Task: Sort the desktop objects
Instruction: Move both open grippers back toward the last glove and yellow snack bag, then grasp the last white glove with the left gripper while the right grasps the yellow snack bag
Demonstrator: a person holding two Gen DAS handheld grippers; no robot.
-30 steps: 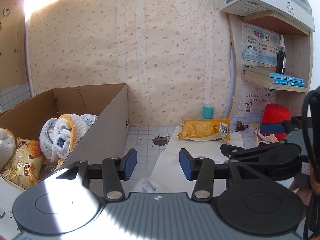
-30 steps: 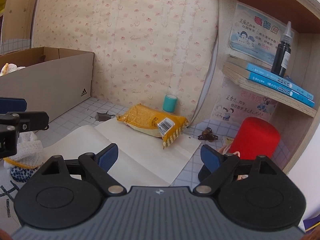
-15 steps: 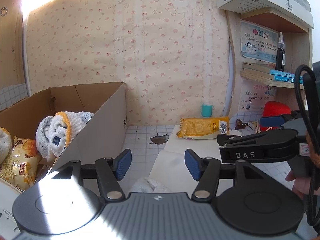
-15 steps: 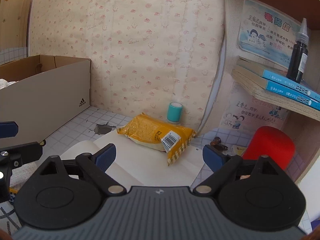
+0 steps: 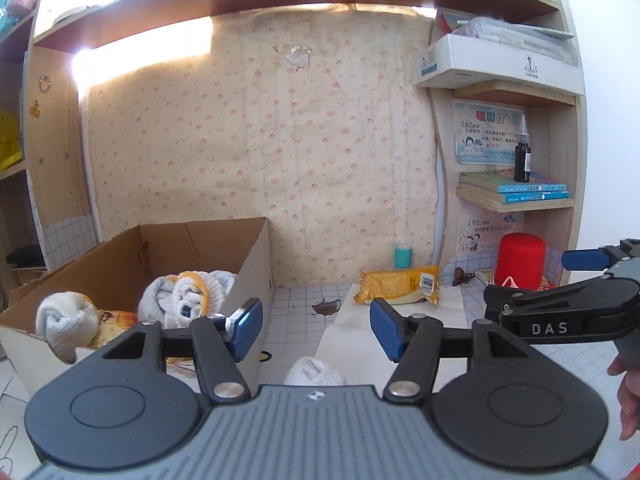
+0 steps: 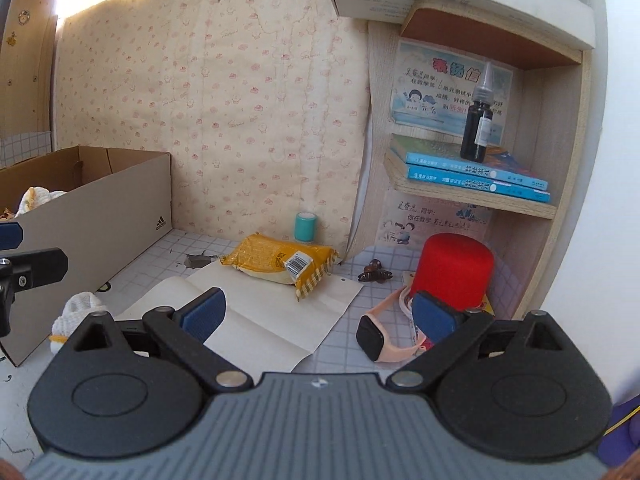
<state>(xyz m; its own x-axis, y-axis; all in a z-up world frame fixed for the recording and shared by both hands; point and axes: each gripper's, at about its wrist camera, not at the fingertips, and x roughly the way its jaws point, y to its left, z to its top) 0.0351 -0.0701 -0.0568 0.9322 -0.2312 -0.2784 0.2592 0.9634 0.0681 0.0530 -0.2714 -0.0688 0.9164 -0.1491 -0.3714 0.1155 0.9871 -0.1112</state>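
My left gripper is open and holds nothing. It hovers over a white sock lying beside the cardboard box, which has rolled socks and snack packs inside. My right gripper is wide, its jaws still opening with nothing between them, above the white paper sheet. A yellow snack packet lies at the far end of that sheet. A pink smartwatch rests close to the right finger, in front of a red cylinder. The same white sock shows at the left.
A brown hair clip and a teal roll sit near the back wall. The shelf unit on the right carries blue books and a dark dropper bottle. A person's hand is at the right edge.
Both grippers have drawn back from the wall and risen, so more of the desk shows. Both pairs of jaws have widened. The pink smartwatch has come into the right wrist view.
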